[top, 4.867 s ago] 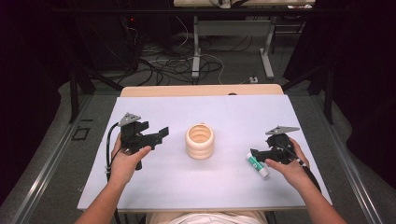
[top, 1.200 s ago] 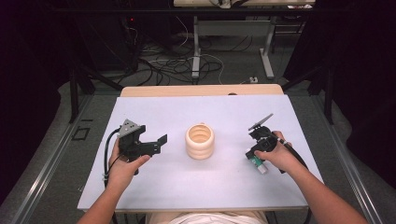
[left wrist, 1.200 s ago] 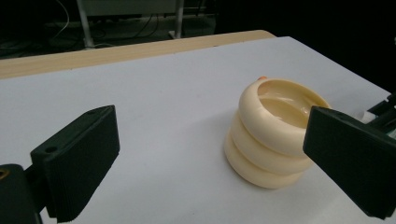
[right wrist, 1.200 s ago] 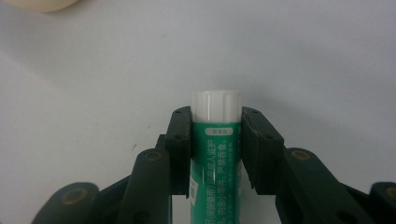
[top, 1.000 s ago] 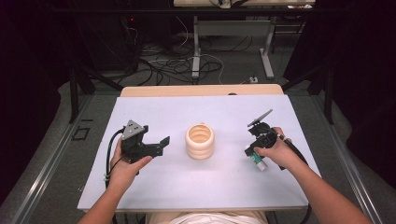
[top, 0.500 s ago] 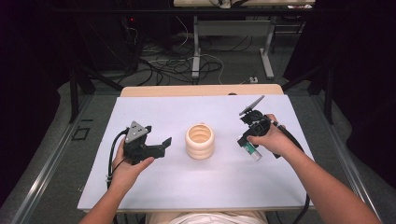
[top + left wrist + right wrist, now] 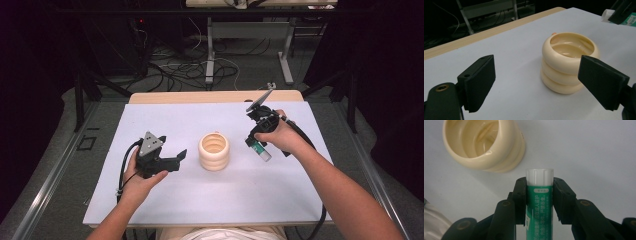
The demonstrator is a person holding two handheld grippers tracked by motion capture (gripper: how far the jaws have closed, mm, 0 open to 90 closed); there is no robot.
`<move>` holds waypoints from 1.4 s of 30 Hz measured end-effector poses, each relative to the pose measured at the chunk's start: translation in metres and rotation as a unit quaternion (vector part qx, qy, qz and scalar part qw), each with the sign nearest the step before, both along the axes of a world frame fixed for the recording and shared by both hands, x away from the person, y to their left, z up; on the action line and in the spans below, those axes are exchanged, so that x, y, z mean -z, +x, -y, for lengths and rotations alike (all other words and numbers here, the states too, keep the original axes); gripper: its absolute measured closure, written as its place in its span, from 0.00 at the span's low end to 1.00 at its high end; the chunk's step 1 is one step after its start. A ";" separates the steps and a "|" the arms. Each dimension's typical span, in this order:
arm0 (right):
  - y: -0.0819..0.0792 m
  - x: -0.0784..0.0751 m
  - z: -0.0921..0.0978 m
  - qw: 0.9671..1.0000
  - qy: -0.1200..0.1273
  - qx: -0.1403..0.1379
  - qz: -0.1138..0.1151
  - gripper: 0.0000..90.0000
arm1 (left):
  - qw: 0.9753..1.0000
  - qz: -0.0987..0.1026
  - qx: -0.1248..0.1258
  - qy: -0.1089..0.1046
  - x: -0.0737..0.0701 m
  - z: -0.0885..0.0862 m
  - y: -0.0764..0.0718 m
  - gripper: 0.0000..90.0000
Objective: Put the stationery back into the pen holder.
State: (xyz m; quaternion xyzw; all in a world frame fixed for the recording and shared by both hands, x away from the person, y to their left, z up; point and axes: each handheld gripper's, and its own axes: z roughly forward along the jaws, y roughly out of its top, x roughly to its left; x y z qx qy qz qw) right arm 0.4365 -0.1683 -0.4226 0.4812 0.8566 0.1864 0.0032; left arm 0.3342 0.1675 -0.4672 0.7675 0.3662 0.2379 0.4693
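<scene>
Two tongs — right pinching green tube, left spread beside cup.

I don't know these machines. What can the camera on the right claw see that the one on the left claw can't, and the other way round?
Right gripper view: its own right gripper clamped on a green tube with a white cap, printed label readable. Left gripper view: its own left gripper, jaws wide apart with nothing between, and the table's wooden edge. Both: the cream ribbed cup standing on the white table.
</scene>
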 end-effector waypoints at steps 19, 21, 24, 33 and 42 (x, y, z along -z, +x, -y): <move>0.023 -0.012 -0.046 1.000 0.012 -0.014 0.000 0.74 | 0.999 0.025 0.023 0.035 0.000 0.014 -0.006 0.17; 0.023 -0.014 -0.051 1.000 0.009 -0.016 -0.006 0.74 | 0.998 0.031 0.028 0.046 0.000 0.017 -0.008 0.18; 0.024 -0.015 -0.059 0.999 0.022 -0.023 0.005 0.74 | 0.996 0.048 0.037 0.061 -0.001 0.023 -0.011 0.18; 0.022 -0.023 -0.078 0.999 0.012 -0.050 -0.005 0.74 | 0.984 0.103 0.071 0.129 -0.003 0.048 -0.022 0.23; 0.020 -0.028 -0.087 0.998 0.011 -0.063 -0.004 0.74 | 0.966 0.153 0.096 0.185 -0.006 0.071 -0.031 0.28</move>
